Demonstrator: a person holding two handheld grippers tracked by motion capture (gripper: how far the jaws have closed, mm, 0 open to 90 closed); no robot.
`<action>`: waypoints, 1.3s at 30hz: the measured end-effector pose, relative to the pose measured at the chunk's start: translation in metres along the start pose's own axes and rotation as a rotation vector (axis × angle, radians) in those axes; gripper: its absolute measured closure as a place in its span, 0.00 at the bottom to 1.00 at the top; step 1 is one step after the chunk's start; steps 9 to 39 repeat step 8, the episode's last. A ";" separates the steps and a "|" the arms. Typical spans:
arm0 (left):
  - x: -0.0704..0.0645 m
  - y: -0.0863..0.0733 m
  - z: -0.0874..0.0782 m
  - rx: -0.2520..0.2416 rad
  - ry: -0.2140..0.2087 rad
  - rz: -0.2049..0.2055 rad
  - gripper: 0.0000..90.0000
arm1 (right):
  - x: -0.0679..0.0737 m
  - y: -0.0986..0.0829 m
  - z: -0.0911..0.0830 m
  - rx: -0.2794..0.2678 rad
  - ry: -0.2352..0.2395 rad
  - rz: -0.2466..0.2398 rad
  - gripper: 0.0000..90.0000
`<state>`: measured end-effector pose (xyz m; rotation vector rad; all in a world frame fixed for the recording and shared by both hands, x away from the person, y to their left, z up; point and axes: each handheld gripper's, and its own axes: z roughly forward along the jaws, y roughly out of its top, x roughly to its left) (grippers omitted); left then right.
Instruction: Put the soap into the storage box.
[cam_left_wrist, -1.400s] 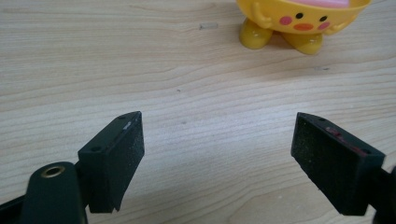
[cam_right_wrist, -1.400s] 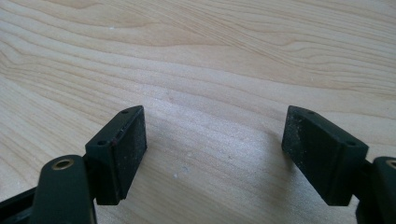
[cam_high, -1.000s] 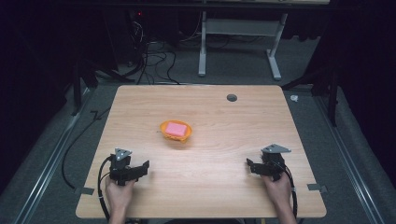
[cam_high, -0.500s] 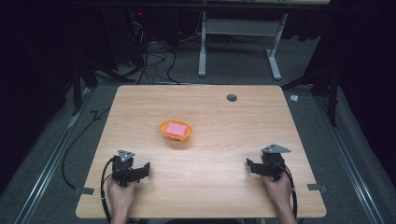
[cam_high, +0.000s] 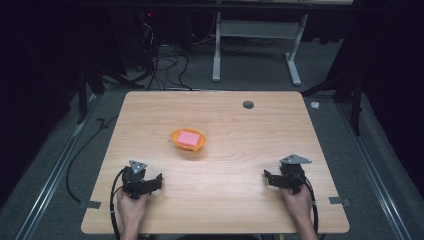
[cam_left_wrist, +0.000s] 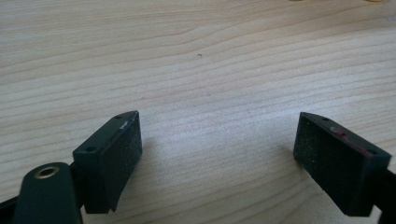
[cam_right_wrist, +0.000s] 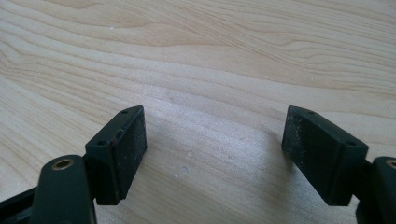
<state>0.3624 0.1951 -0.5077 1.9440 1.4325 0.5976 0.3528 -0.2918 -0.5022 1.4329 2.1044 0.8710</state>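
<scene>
A: What does everything sit on?

B: A pale wooden tabletop (cam_high: 225, 120) with clear grain and one round dark hole (cam_high: 248, 104) near its far edge. Around it is grey floor, and the room beyond is dark. Past the far edge stands a white frame (cam_high: 255, 50) on two legs, with a tangle of black cables (cam_high: 160, 60) on the floor to its left.

A: How many things are on the wood?

B: One bowl (cam_high: 188, 140), and one pink block (cam_high: 189, 138) inside it. Then two grippers, each held in a hand at the near edge.

A: Tell me about the bowl.

B: Small, round and orange, shallow, sitting upright a little left of the tabletop's centre. The block is flat, roughly square, and fills most of the bowl. Whether it is a sponge or something else, I cannot tell.

A: And the grippers?

B: The left gripper (cam_high: 155, 181) rests near the front left, well apart from the bowl and closer to the person than it. In the left gripper view its jaws are spread wide over bare wood with nothing between them. The right gripper (cam_high: 267, 177) is near the front right, also well apart from the bowl. The right gripper view shows its jaws spread wide too, empty, low over the grain. Each carries a grey three-cornered plate and trails a black cable.
</scene>
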 end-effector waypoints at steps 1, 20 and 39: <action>0.000 0.000 0.001 -0.005 -0.002 0.002 0.17 | 0.000 0.000 0.000 0.000 0.000 0.000 0.25; 0.000 0.000 0.001 -0.003 -0.004 -0.001 0.16 | 0.000 0.000 0.000 0.000 0.000 0.000 0.25; 0.000 0.000 0.001 -0.003 -0.004 -0.001 0.16 | 0.000 0.000 0.000 0.000 0.000 0.000 0.25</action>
